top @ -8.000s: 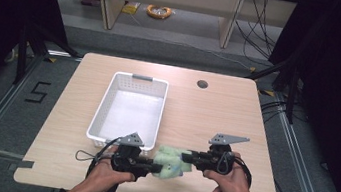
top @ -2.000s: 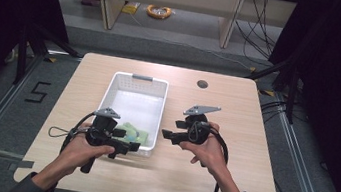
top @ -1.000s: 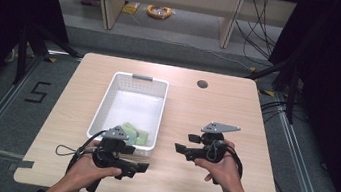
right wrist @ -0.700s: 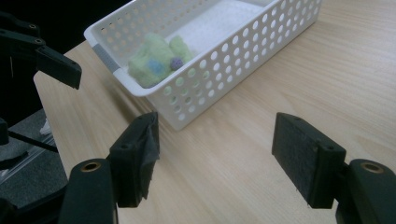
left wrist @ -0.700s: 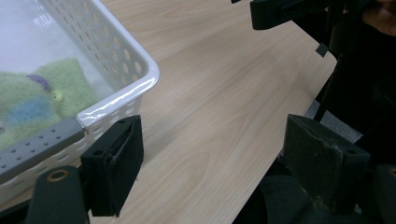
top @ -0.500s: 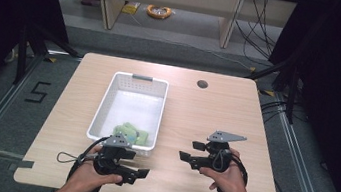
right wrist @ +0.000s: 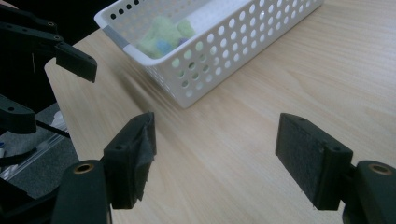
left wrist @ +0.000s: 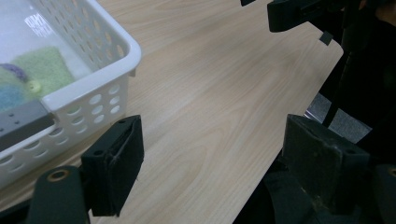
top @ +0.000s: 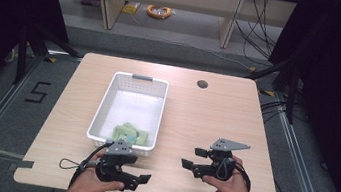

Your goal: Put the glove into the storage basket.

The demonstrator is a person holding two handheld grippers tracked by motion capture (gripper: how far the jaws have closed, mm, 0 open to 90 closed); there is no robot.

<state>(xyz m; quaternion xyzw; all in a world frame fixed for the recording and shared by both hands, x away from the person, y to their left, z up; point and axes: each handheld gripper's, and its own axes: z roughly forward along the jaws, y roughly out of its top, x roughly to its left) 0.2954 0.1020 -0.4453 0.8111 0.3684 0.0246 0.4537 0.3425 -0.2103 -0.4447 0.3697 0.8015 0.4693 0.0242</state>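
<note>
High view: one white basket (top: 105, 107), one green cloth (top: 129, 134) inside; left gripper (top: 138, 181), right gripper (top: 192, 158), jaws apart, empty.

Right gripper (right wrist: 215, 163) empty, jaws apart — green cloth (right wrist: 163, 35) in basket (right wrist: 243, 37).

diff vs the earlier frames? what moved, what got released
The green cloth, held between both tongs at the near table edge earlier, now lies in the white basket at its near end. Both were let go of it: the left tongs and right tongs have pulled back toward the person, open and empty, the right jaws just opening wider. Basket and table unchanged.
</note>
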